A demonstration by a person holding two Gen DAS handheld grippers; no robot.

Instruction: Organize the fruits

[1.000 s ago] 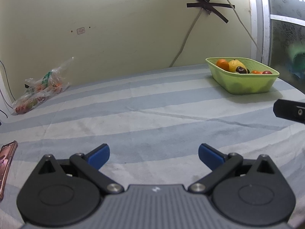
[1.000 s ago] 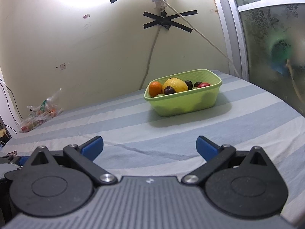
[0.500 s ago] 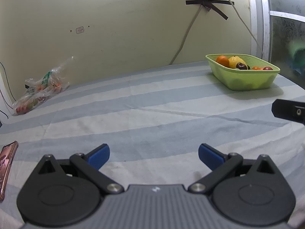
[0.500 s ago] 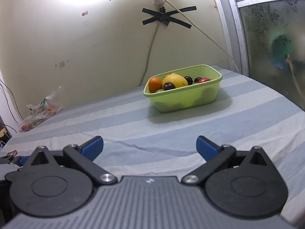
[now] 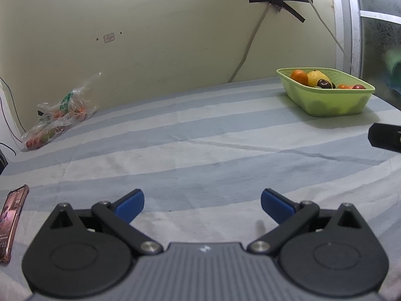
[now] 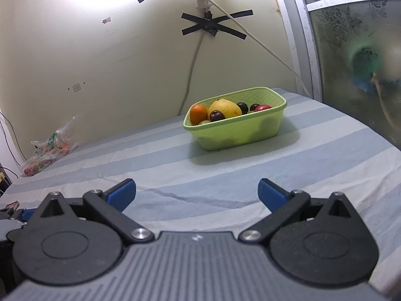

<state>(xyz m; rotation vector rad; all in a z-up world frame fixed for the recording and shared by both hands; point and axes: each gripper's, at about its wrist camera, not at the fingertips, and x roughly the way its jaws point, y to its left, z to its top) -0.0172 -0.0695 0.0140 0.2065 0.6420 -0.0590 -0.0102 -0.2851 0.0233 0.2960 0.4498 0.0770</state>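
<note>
A light green basket [image 6: 238,135] stands on the striped cloth ahead of my right gripper [image 6: 196,193]; it also shows at the far right of the left wrist view [image 5: 325,100]. It holds an orange [image 6: 198,113], a large yellow fruit [image 6: 224,108], dark plums [image 6: 216,115] and a red fruit [image 6: 262,107]. My right gripper is open and empty, well short of the basket. My left gripper [image 5: 201,204] is open and empty over the cloth near the front. A plastic bag of fruit [image 5: 59,118] lies at the far left by the wall.
A phone in a pink case [image 5: 11,222] lies at the left front edge. The right gripper's body [image 5: 386,138] shows at the right edge of the left wrist view. A cable [image 6: 191,75] hangs down the wall behind the basket. A glass door [image 6: 356,50] stands on the right.
Both wrist views have tilted and shifted slightly, so the basket sits a little lower in the frame than half a second ago. Both grippers stay open and empty.
</note>
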